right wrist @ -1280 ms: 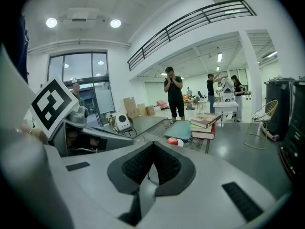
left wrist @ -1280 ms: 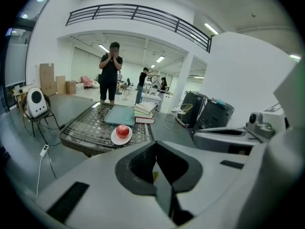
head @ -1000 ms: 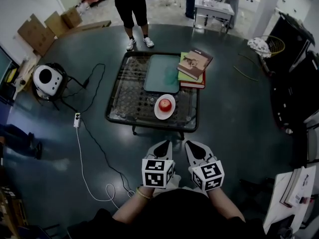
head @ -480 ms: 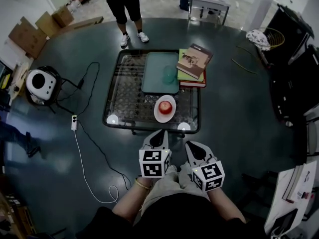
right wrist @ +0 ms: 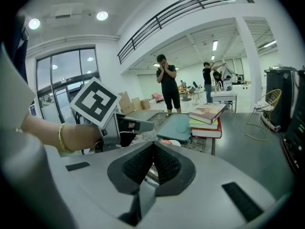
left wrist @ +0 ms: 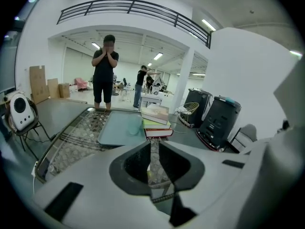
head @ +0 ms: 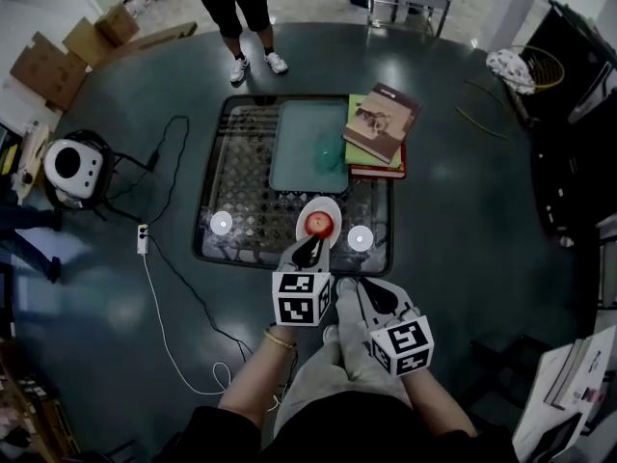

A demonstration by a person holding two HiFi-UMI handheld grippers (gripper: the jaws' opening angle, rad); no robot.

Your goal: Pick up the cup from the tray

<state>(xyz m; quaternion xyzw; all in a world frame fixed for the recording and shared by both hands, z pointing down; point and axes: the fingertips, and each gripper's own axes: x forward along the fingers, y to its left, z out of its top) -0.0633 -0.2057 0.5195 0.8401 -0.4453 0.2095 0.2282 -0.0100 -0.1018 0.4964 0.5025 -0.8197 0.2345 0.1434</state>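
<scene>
Teal cup (head: 329,149) stands on the teal tray (head: 292,157) on the table (head: 239,186). Left gripper (head: 311,247) jaws opening, a narrow slit, nothing between. Right gripper (head: 347,287) jaws pressed together, empty.

Bright overhead light glares twice on glass table (head: 246,177); edges fisheye-warped.

Left hand-held gripper (head: 310,249): extended ahead of the other, marker cube upward; jaws opening, a narrow slit showing, nothing between them.
Right hand-held gripper (head: 347,285): nearer the body, angled inward; jaws together, empty.
Forearms bare; bracelet (head: 278,340) on left wrist.
</scene>
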